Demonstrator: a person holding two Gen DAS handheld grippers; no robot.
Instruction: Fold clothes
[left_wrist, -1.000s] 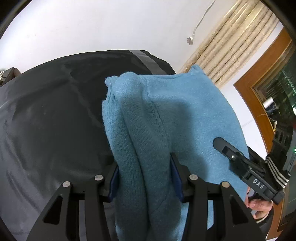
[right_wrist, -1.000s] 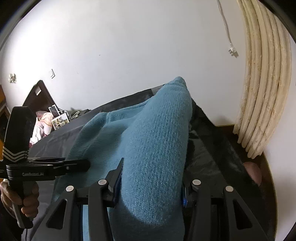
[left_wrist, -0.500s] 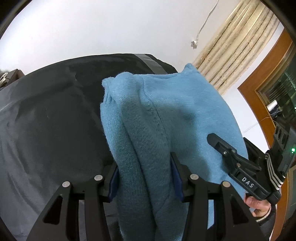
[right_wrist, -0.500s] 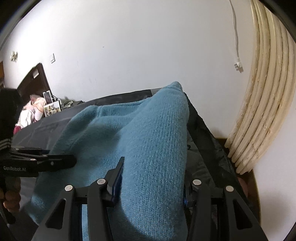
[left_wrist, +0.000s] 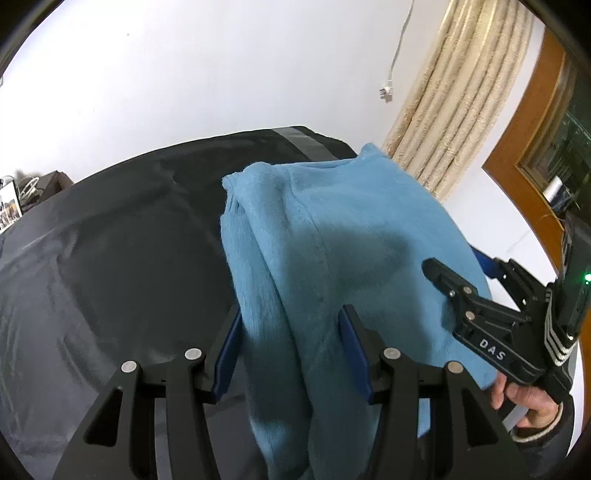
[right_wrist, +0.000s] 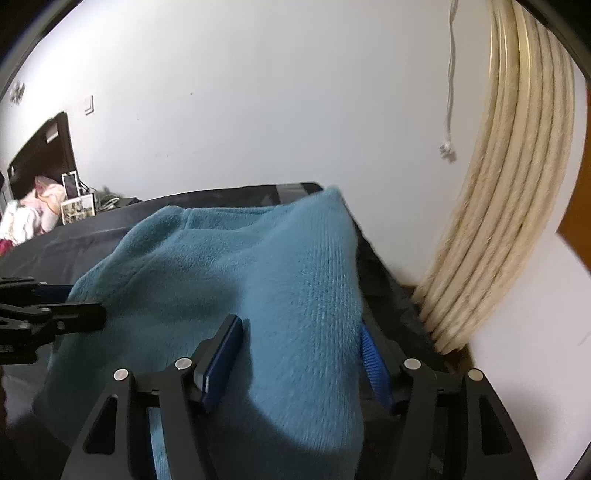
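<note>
Left wrist view: the left gripper (left_wrist: 291, 350) pinches a thick fold of the blue sweater (left_wrist: 332, 236) between its blue pads. The right gripper (right_wrist: 299, 354) likewise clamps the sweater's other side. The knit drapes forward over the black sheet (left_wrist: 110, 236); beyond hangs a beige curtain (right_wrist: 509, 206).

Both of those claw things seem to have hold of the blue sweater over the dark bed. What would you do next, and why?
Probably carry both ends forward and lay them down. The left gripper and right gripper each have a bunched edge of the blue sweater between their fingers, and its far part drapes onto the dark cover, so the fold looks halfway made.
</note>
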